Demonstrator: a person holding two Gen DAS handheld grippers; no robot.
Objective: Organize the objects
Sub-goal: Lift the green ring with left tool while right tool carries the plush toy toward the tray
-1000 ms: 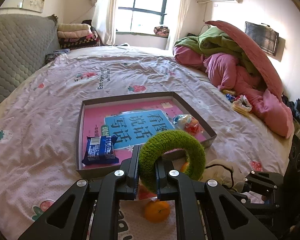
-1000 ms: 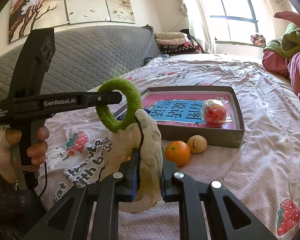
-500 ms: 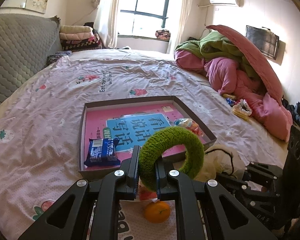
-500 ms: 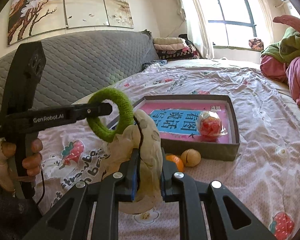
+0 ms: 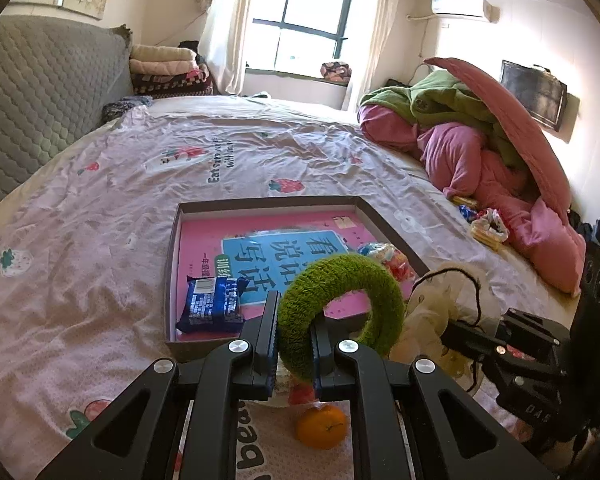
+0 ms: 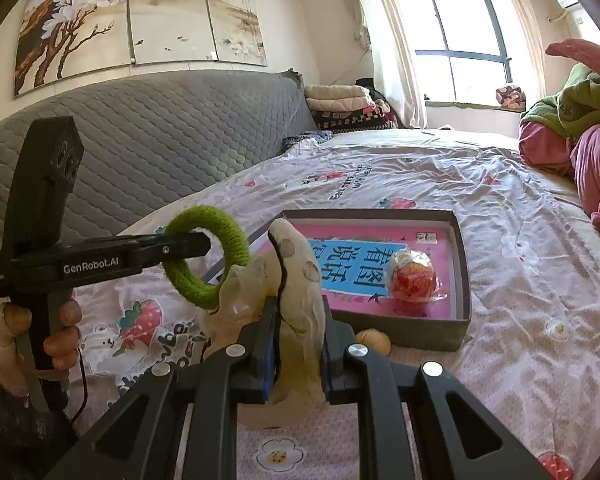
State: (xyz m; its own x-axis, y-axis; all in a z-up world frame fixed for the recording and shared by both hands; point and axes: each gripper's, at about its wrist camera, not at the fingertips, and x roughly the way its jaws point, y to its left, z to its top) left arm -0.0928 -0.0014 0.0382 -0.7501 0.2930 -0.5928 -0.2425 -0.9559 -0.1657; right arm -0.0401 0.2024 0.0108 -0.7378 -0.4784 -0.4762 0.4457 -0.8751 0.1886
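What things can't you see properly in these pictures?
- Orange: left wrist view shows it partly behind the left gripper; right wrist view hides it completely.
- Blue snack packet: print too small to read; hidden in the right wrist view by the cream fabric.
- Walnut-like nut: half covered by the right gripper.

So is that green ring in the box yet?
No. The green ring is held in the left tool, above the bed, outside the box.

We see a bed (image 5: 100, 216) under a pink strawberry-print sheet. On it lie a shallow box (image 5: 173, 264), an orange (image 5: 321, 427) just before the box, a walnut (image 6: 374, 341) beside it, and heaped quilts (image 5: 480, 140).
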